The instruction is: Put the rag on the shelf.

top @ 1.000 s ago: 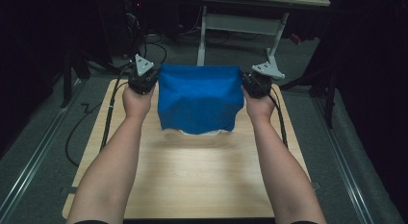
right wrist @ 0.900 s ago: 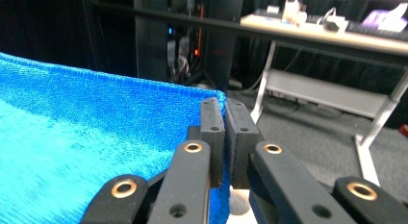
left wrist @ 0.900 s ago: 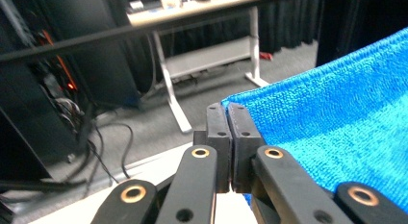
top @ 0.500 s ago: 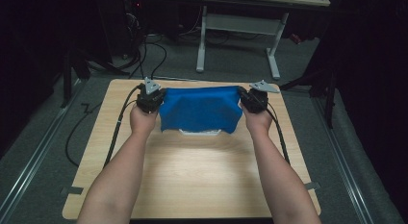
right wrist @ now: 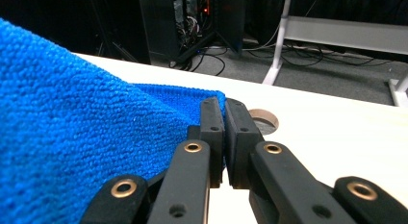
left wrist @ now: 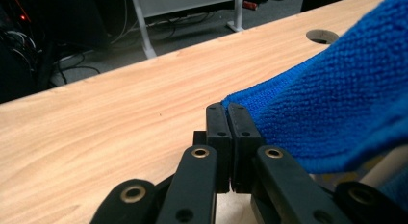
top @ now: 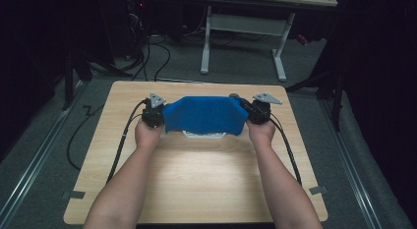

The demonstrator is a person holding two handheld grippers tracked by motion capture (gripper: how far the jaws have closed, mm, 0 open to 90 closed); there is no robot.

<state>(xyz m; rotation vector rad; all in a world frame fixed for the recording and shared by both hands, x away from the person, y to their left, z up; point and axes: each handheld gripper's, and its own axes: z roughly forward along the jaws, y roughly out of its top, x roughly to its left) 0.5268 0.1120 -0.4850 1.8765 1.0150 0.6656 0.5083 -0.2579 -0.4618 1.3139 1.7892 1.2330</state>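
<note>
We see a light wooden table (top: 196,189) standing on grey carpet, with the white legs of a desk (top: 243,37) and a tangle of cables (top: 147,47) beyond its far edge. A round hole (left wrist: 321,35) is cut into the tabletop near the far edge, just beyond the right gripper.

Across the far half of the table a blue cloth (top: 204,114) is stretched between our two grippers, sagging slightly in the middle. Under its near edge a white object (top: 204,135) peeks out; we cannot tell what it is.

Our left hand (top: 147,134) and right hand (top: 261,133) each wrap a gripper, forearms coming in from the near side.

The left gripper (left wrist: 228,114) has its jaws pressed together on the left corner of the cloth, the fabric fanning away to the right in its own view. The right gripper (right wrist: 224,108) likewise pinches the right corner, jaws closed with cloth between them. A black cable (top: 123,140) trails from each gripper toward the near edge.
</note>
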